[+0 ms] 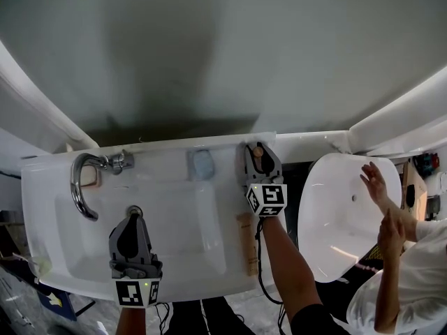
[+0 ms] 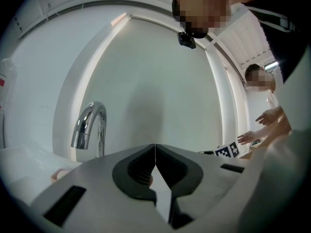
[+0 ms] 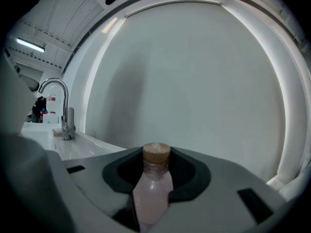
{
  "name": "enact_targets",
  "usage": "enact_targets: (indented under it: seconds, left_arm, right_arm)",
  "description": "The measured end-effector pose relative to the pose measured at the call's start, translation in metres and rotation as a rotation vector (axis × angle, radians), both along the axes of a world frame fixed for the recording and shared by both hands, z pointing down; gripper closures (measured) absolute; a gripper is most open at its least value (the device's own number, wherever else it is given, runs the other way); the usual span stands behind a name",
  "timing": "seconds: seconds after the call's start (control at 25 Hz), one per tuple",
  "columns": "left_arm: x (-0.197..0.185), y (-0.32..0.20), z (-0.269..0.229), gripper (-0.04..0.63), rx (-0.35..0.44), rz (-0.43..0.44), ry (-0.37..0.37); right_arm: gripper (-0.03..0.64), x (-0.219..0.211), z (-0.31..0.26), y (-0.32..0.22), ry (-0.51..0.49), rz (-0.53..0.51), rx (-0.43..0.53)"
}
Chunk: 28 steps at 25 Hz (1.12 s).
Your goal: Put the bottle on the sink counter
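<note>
A small bottle (image 3: pixel 154 183) with a pale pink body and a brown cap (image 1: pixel 258 152) sits between the jaws of my right gripper (image 3: pixel 156 165), which is shut on it. In the head view the right gripper (image 1: pixel 258 153) is over the back right corner of the white sink counter (image 1: pixel 167 153). Whether the bottle's base touches the counter is hidden. My left gripper (image 1: pixel 133 222) hangs over the basin near the drain. Its jaws (image 2: pixel 155 152) are pressed together with nothing in them.
A chrome faucet (image 1: pixel 82 180) curves over the basin at the back left, a pink soap (image 1: pixel 89 177) beside it. A pale blue pad (image 1: pixel 202 163) lies on the back ledge, a wooden piece (image 1: pixel 246 244) on the right rim. Another person (image 1: pixel 391 257) stands by a white tub (image 1: pixel 335 215).
</note>
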<state>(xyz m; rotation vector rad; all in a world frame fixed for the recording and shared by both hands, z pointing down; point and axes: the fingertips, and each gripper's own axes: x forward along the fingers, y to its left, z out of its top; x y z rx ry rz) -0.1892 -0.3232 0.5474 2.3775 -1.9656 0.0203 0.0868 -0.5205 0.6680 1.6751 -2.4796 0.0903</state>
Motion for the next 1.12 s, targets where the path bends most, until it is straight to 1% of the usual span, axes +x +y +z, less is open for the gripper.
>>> enact_targets:
  seconds: [0.12,0.32,0.6,0.72,0.96,1.12]
  left_arm:
    - [-0.001,-0.021,-0.005,0.569,0.025,-0.01,0.007]
    - [0.008,-0.051,-0.005,0.569,0.052,0.009,-0.008]
    - [0.004,-0.054,0.003,0.569,0.034,-0.003,0.008]
    - [0.004,-0.059,0.008,0.569,0.029,-0.005,-0.001]
    - [0.015,-0.075,0.025,0.569,0.004,0.029,-0.023]
    - [0.012,-0.085,0.038,0.569,-0.033,0.02,0.003]
  right_arm:
    - [0.471,-0.001,-0.001,0.0,-0.002,-0.002,0.007]
    - [0.471,0.001,-0.001,0.002,-0.005,0.002,0.009]
    - [0.471,-0.001,-0.001,0.001,-0.001,0.002,0.013]
    - [0.471,-0.001,0.0,0.001,-0.002,0.0,0.012]
    - [0.471,0.0,-0.001,0.001,0.001,0.003,0.018]
    - [0.471,0.0,-0.001,0.0,-0.002,0.004,0.015]
